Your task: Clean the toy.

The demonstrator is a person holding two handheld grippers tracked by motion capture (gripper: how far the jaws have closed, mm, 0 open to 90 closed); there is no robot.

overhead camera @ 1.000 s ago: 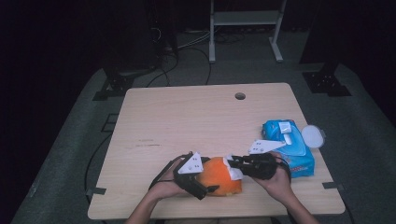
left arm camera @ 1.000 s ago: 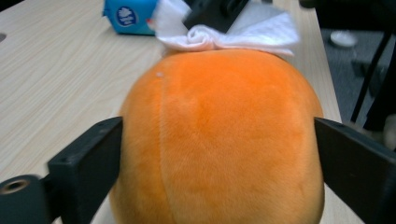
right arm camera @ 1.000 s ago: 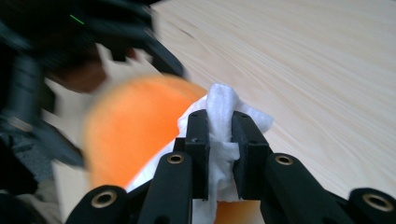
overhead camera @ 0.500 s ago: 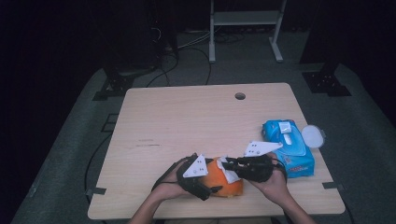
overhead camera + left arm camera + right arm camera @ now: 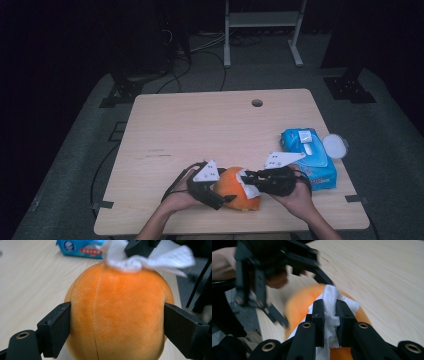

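Orange plush ball (image 5: 117, 315): sat at the table's (image 5: 210, 130) near edge, between both hands, clasped at its widest part.
Left gripper (image 5: 117, 325): jaws just closing, one pad against each flank of the ball, seam facing the camera.
White tissue (image 5: 331, 307): bunched, lay on top of the ball, touching its fabric.
Right gripper (image 5: 329, 315): fingers nearly together, pinching the tissue, pressed down on the ball.
Blue wipes pack (image 5: 307, 155): lay just beyond the right hand, near the table's right edge.
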